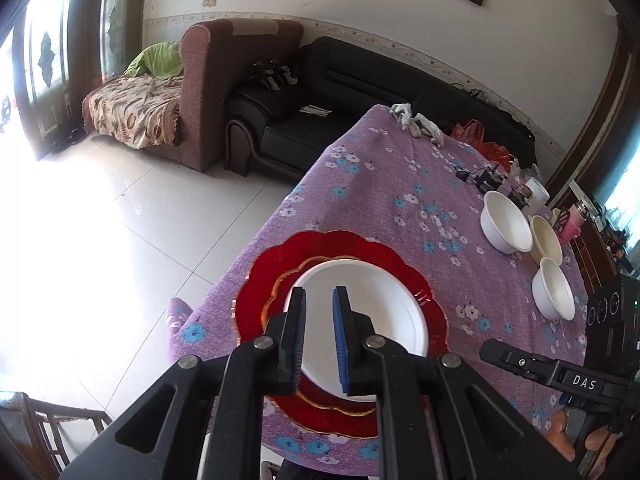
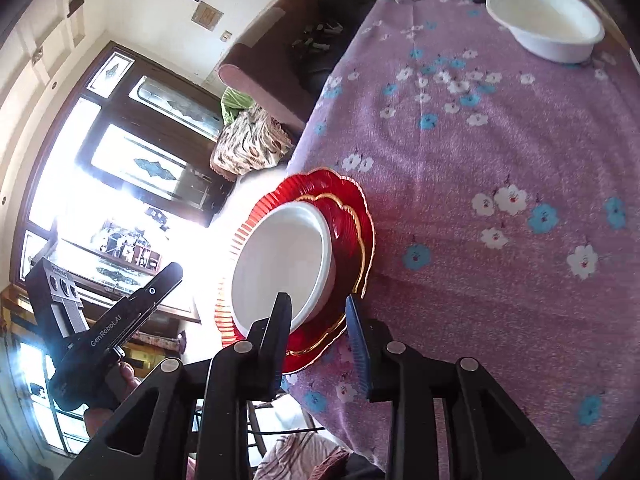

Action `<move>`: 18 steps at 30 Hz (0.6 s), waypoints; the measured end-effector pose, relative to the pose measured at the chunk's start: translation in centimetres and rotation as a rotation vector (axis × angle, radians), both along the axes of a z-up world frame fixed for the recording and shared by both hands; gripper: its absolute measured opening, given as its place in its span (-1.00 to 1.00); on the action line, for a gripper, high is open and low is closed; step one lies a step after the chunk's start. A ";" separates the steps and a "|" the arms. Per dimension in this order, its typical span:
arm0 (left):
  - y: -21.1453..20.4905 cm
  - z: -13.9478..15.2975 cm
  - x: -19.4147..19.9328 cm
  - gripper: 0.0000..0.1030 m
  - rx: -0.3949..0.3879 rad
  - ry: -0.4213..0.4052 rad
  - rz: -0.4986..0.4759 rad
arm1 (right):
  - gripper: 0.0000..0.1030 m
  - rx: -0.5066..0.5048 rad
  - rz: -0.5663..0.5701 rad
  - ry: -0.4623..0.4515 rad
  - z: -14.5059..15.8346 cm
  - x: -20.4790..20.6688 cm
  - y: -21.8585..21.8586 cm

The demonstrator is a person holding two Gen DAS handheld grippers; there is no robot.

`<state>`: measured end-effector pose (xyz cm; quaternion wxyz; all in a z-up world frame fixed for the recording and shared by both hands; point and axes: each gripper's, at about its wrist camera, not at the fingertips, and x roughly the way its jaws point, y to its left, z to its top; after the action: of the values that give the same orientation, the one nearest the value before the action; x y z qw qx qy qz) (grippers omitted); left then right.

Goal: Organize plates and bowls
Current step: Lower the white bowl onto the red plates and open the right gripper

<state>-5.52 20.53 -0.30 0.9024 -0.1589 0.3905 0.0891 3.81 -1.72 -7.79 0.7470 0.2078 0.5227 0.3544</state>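
Three bowls (image 1: pixel 506 222) left view, one right

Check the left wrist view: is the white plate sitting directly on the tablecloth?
No, the white plate rests on the red plate, which lies on the tablecloth.

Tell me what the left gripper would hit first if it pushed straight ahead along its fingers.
Most likely the white plate: the left gripper, jaws open with nothing between them, points down at the plate, which sits on the red plate near the table's edge. Depth is hard to judge, so the height above it is unclear.
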 end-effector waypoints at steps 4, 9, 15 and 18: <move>-5.1 0.9 1.1 -0.28 0.056 -0.023 -0.099 | -0.38 -0.015 -0.097 -0.093 1.7 -0.3 -4.2; -12.2 1.2 3.3 -0.04 0.103 -0.023 -0.247 | -0.37 -0.012 -0.241 -0.109 1.7 0.0 -11.4; -18.5 -0.1 7.1 0.06 0.054 0.046 -0.363 | -0.37 -0.016 -0.473 -0.121 2.0 -0.6 -22.4; -20.7 -0.3 9.4 0.10 0.021 0.070 -0.379 | -0.31 -0.012 -0.579 -0.125 2.4 -1.0 -27.7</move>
<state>3.88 -0.21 -0.62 0.8905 -0.0701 0.4435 -0.0731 2.81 -29.43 -5.38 0.8490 0.3214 0.3967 0.1357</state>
